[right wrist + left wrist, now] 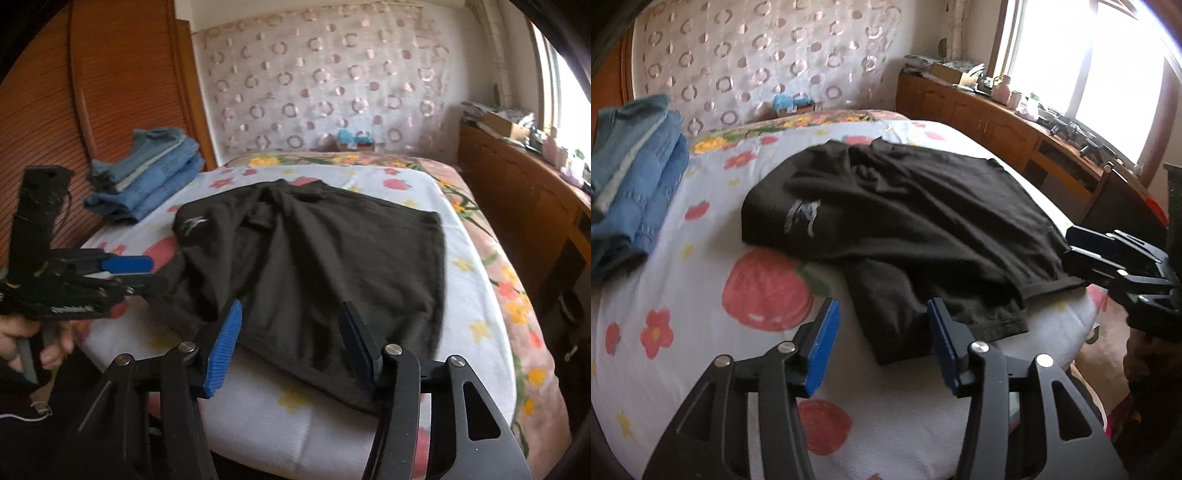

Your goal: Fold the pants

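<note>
Black pants [897, 221] with a grey logo lie folded over on the flowered bedsheet [676, 295]; they also show in the right wrist view [325, 266]. My left gripper [882, 325] is open, empty, hovering over the near hem of the lower leg. My right gripper [291, 332] is open, empty, its fingers straddling the pants' near edge. In the left wrist view the right gripper [1082, 247] sits by the hem at the bed's right edge. In the right wrist view the left gripper [147, 273] is at the pants' left side.
A stack of folded blue jeans [635, 177] lies at the bed's far left, also in the right wrist view [147, 184]. A wooden sideboard [990, 122] with clutter runs along the right under a window. A patterned headboard [325, 85] stands behind the bed.
</note>
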A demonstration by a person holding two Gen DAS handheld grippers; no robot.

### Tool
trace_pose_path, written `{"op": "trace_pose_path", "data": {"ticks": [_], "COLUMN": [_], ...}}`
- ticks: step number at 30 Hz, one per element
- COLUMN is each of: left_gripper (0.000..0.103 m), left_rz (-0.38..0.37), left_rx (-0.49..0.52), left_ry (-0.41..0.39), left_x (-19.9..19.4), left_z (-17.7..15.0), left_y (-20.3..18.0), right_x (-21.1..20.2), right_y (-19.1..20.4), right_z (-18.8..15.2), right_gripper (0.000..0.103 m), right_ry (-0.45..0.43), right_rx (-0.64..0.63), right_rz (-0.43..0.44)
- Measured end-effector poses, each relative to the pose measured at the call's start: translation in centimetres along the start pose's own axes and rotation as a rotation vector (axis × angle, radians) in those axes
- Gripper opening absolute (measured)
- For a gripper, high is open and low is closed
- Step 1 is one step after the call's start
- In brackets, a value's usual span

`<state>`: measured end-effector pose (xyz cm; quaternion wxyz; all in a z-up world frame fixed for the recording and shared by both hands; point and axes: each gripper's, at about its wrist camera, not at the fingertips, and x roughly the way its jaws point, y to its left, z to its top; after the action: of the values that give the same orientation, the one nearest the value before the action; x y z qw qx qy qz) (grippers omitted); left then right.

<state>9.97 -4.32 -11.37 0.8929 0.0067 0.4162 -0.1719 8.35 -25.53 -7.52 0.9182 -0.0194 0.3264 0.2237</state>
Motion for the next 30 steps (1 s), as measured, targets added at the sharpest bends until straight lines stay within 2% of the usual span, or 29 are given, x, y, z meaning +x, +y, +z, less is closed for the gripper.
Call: {"op": "trace_pose_path", "data": {"ticks": [3,8,16,30], "left_gripper": [0.053,0.054,0.054,0.054], "left_rz": [0.005,0.009,0.011,0.013], "left_rx": [-0.011,-0.001,0.002,-0.038], "left_ry": [0.025,0.016,-0.031,-0.031], "left_x": [0.5,0.4,0.1,-0.8], "left_z": [-0.5,-0.9,-1.4,-1.3], "left_y": [0.6,0.5,0.4,0.7], "right_x": [0.3,0.9,2.5,5.0], "right_y": [0.7,1.6,3.0,4.3], "right_z": [0.2,0.2,-0.1,-0.3], "right_gripper": [0.054,0.052,0.039,0.017], "right_ry": [0.006,0.023,0.068,0.123], "right_rx": [-0.014,-0.031,-0.055,-0.083], "right_rz": [0.015,0.037,0.081,0.133]}}
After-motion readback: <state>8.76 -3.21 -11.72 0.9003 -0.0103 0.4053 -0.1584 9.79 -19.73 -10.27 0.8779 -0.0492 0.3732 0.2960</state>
